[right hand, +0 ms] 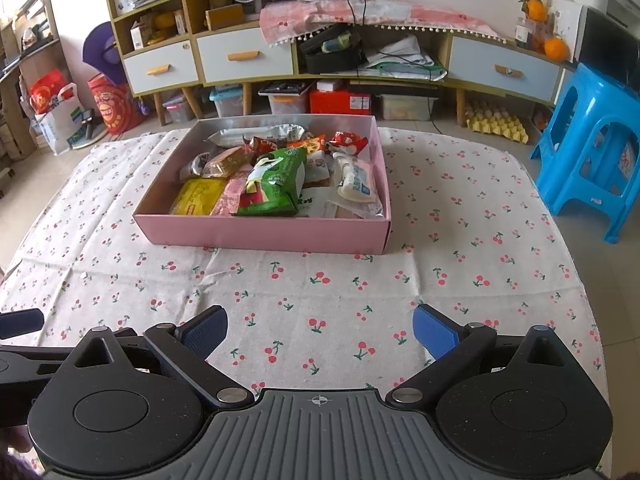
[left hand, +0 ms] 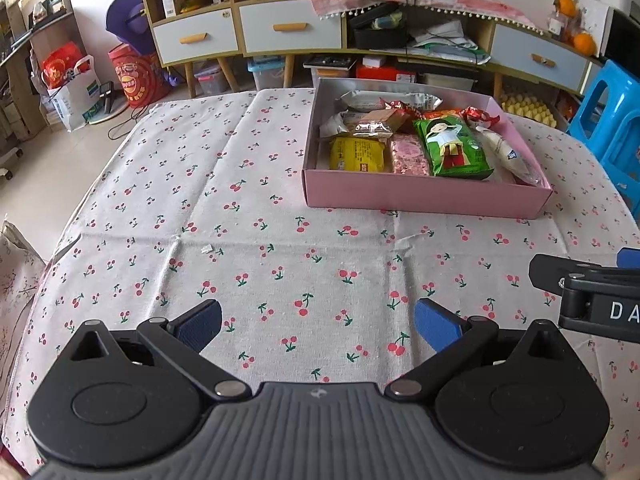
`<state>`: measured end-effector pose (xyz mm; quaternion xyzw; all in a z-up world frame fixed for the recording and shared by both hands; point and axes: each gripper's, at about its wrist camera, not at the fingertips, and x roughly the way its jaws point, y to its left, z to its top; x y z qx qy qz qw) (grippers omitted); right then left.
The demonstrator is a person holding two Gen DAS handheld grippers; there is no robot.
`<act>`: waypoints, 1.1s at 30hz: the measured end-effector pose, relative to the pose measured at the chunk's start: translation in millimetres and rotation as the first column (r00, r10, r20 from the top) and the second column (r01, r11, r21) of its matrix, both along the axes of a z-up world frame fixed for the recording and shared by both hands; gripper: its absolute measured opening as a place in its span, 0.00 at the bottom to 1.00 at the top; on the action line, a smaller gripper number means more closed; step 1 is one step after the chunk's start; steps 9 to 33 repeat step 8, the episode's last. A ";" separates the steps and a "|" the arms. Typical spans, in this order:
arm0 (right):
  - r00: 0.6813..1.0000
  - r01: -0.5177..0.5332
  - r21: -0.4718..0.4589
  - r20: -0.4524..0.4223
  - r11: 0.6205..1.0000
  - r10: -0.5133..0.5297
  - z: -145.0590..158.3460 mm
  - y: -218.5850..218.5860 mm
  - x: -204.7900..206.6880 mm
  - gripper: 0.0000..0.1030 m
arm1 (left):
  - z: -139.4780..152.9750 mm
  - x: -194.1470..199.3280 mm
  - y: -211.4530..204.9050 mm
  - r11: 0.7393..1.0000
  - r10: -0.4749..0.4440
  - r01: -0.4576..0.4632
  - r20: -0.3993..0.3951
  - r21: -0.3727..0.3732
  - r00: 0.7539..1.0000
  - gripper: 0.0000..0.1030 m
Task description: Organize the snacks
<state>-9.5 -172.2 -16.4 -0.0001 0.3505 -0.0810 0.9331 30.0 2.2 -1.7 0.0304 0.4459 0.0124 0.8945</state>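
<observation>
A pink box (left hand: 424, 196) (right hand: 264, 232) sits on the cherry-print tablecloth (left hand: 240, 200) (right hand: 460, 216) and holds several snack packets: a green bag (left hand: 452, 148) (right hand: 276, 184), a yellow packet (left hand: 356, 155) (right hand: 198, 197), a white packet (left hand: 502, 148) (right hand: 356, 182) and red-wrapped sweets (right hand: 348, 142). My left gripper (left hand: 318, 326) is open and empty, low over the cloth, well short of the box. My right gripper (right hand: 320, 332) is open and empty, also near the front. The right gripper's body shows at the left wrist view's right edge (left hand: 592, 296).
A small white scrap (left hand: 207, 249) lies on the cloth. A blue plastic stool (right hand: 588, 148) stands right of the table. A cluttered sideboard with drawers (right hand: 248, 56) lines the far wall, with boxes and bags on the floor.
</observation>
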 end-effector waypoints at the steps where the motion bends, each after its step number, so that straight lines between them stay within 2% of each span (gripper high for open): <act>1: 1.000 -0.001 -0.001 0.000 1.000 0.001 -0.1 0.3 0.1 0.97 | 0.1 0.0 0.0 1.000 -0.001 0.001 -0.001 -0.001 1.000 1.00; 33: 1.000 -0.002 0.001 -0.002 1.000 0.002 -0.9 1.6 0.4 0.97 | 0.0 -0.4 -0.9 1.000 -0.006 0.006 0.001 0.002 1.000 1.00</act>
